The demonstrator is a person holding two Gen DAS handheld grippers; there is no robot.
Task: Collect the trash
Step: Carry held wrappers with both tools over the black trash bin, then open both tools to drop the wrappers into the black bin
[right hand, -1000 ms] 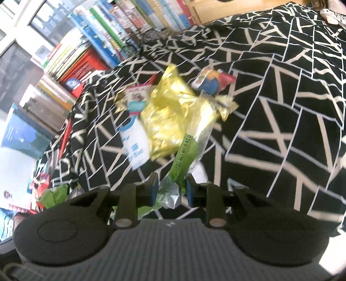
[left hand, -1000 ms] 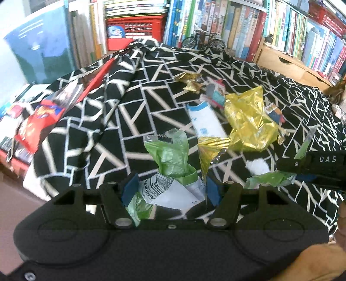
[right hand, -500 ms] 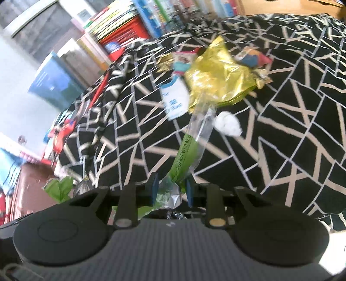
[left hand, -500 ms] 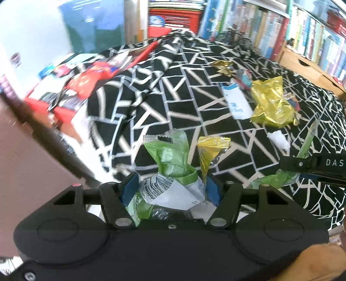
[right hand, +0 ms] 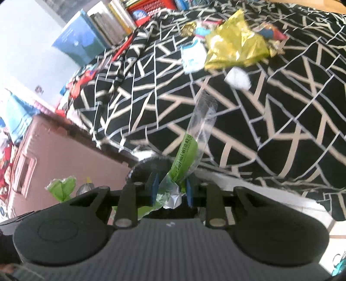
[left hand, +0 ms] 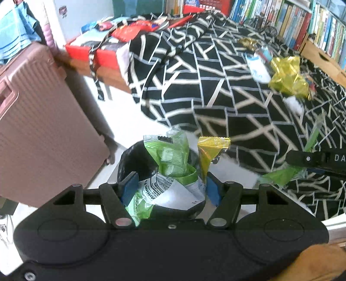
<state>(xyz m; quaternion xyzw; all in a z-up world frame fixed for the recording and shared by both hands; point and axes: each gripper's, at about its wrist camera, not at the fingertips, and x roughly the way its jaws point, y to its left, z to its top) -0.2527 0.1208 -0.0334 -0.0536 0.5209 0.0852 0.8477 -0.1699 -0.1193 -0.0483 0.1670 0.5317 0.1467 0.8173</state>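
My left gripper is shut on a bunch of wrappers: a green and white packet and a small gold sachet. It hangs over the mouth of a black-lined bin on the floor beside the bed. My right gripper is shut on a long clear and green wrapper, just above the same bin. On the bedspread lie a crumpled gold foil bag, a white and blue packet and a white paper ball.
A pink ribbed suitcase stands left of the bin. The black and white patterned bedspread hangs over the bed's edge. Red boxes with magazines sit beyond it, and bookshelves line the far wall.
Both grippers have drawn back off the bed and swung down to the floor side, still holding their wrappers. The bin and suitcase have come into view beneath them.
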